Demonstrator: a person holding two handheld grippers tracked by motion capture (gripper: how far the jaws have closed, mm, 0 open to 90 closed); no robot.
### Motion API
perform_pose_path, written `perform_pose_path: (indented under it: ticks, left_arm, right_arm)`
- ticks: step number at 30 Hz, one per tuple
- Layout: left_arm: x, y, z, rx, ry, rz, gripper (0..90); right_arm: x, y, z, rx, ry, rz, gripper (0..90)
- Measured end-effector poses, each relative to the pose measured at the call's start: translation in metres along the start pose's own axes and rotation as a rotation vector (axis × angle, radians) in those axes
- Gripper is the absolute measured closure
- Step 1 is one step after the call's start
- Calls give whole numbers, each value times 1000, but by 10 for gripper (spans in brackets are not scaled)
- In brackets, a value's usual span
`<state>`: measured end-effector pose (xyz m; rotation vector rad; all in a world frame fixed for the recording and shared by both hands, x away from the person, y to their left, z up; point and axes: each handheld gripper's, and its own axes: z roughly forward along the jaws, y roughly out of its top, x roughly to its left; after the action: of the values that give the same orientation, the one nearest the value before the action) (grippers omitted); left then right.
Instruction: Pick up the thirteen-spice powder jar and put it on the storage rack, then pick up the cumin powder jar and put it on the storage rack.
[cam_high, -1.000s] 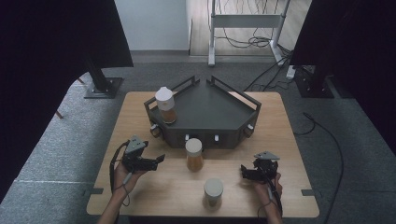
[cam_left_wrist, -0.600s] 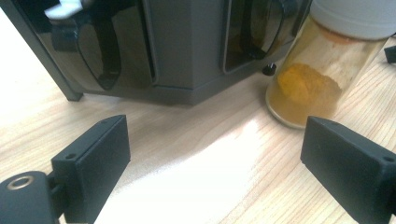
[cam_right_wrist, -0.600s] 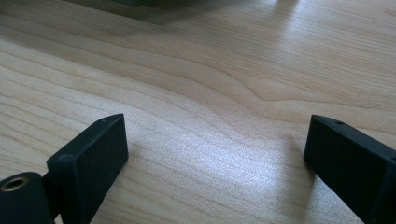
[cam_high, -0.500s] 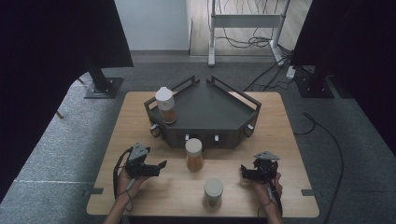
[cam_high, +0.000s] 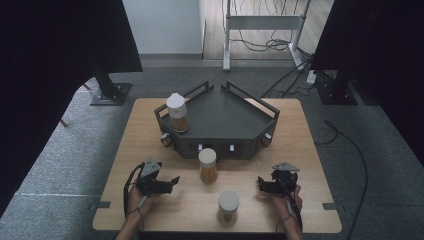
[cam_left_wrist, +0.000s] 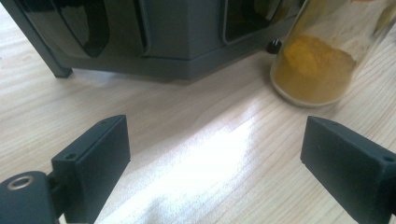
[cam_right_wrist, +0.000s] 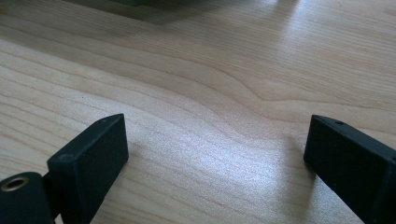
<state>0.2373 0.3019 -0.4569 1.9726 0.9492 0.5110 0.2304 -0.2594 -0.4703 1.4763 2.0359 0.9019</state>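
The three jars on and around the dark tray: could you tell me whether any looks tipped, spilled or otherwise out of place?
Nothing stands out. One jar stands upright on the dark tray, at its left corner; the middle jar and the near jar stand upright on the wooden table. All keep their lids on, and no powder lies spilled.

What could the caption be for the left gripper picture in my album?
Open left tool low over the wooden table, a jar of yellow powder just ahead.
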Motion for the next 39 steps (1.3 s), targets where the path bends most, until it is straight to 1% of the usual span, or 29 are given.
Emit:
perform_pose_path:
  ticks: [3,6,9,10,13,18,25,33,34,37,39]
  left_arm:
    - [-1,-2,1,5,6,1,80]
    - [-1,-4,1,5,16,-2,79]
    - [-1,-5,1,4,20,-4,79]
    - [-1,-7,1,3,25,-3,80]
    - [-1,-8,2,3,28,-4,80]
    - [-1,-11,4,8,37,-9,80]
    - [-2,-12,6,15,43,-4,80]
    - [-1,-14,8,24,46,-5,79]
    - [-1,-14,9,27,50,0,80]
    - [-3,-14,10,37,57,13,79]
    - [-3,-14,11,39,55,15,80]
  right_arm:
    - [0,0,0,0,4,-3,58]
    - [-1,-1,0,-5,13,-12,78]
    - [0,-2,-1,-12,10,-19,81]
    - [1,-3,-1,-25,10,-21,80]
    - [0,-5,-2,-43,15,-12,77]
    - [1,-6,-5,-53,10,-12,77]
    - [1,-4,-11,-60,22,-6,79]
    - [2,-2,-24,-90,35,-17,80]
    - [3,-2,-28,-101,40,-23,80]
    - [3,-1,-34,-110,52,-33,77]
    - [2,0,-37,-116,69,-35,70]
